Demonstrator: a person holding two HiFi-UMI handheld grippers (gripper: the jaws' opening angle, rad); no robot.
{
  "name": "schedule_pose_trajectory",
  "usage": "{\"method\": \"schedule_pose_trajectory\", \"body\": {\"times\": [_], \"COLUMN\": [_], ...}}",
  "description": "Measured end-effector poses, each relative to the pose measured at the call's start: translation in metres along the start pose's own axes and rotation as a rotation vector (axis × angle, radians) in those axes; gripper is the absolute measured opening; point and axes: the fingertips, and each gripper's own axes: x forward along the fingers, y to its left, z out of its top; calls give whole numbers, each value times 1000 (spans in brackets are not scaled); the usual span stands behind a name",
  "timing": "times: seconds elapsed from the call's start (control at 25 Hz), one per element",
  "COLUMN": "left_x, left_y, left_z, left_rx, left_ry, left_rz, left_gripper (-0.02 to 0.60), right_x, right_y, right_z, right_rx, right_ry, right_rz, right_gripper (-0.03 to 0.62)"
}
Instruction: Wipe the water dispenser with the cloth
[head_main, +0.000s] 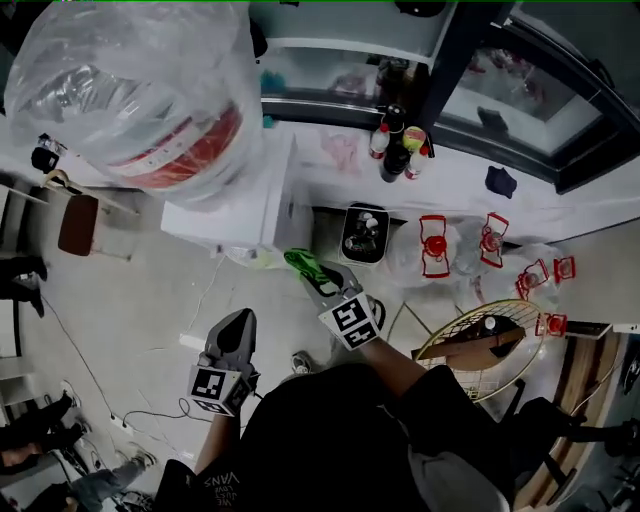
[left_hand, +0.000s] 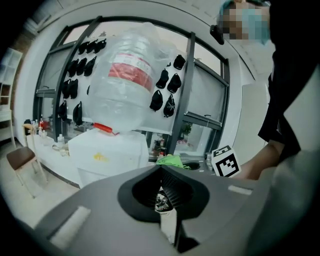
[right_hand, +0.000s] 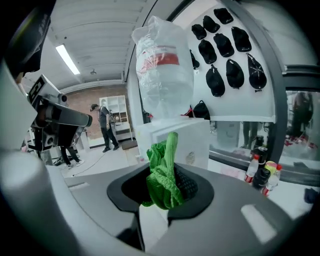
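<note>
Head view: the right gripper (head_main: 318, 283) holds the green cloth (head_main: 303, 264) near the white water dispenser (head_main: 272, 195), and contact is not clear. The left gripper (head_main: 236, 325) hangs lower, apart.

Left gripper view: its fingers (left_hand: 173, 188) are together and hold nothing.

Right gripper view: the fingers (right_hand: 185, 186) are clamped on the cloth.

I judge this is the approach step. Next, the cloth must be pressed on the dispenser wall.

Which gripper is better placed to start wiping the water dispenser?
Right. The right gripper already grips the cloth and points at the dispenser, close to it. The left gripper is shut on nothing and sits farther back.
</note>
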Motion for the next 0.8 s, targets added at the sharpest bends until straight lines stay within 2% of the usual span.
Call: {"method": "schedule_pose_trajectory", "body": {"times": [0.2, 0.32, 0.44, 0.56, 0.8], "left_x": [25, 41, 53, 61, 67], "left_y": [6, 7, 7, 12, 20], "left_z": [2, 1, -2, -4, -9], "left_rx": [-2, -8, -35, -51, -67], "left_ry": [46, 64, 90, 81, 114], "left_rz": [45, 46, 59, 83, 128], "left_gripper": [2, 2, 2, 2, 2], "right_x": [32, 51, 69, 83, 124], "right_y": [0, -8, -24, -46, -102], "right_z": [-2, -7, -9, -3, 15], "right_rx": [13, 26, 26, 33, 38], "right_ry": [-13, 7, 29, 34, 26], "right_rz": [100, 119, 114, 93, 23], "right_gripper": [109, 109, 109, 109, 109]}}
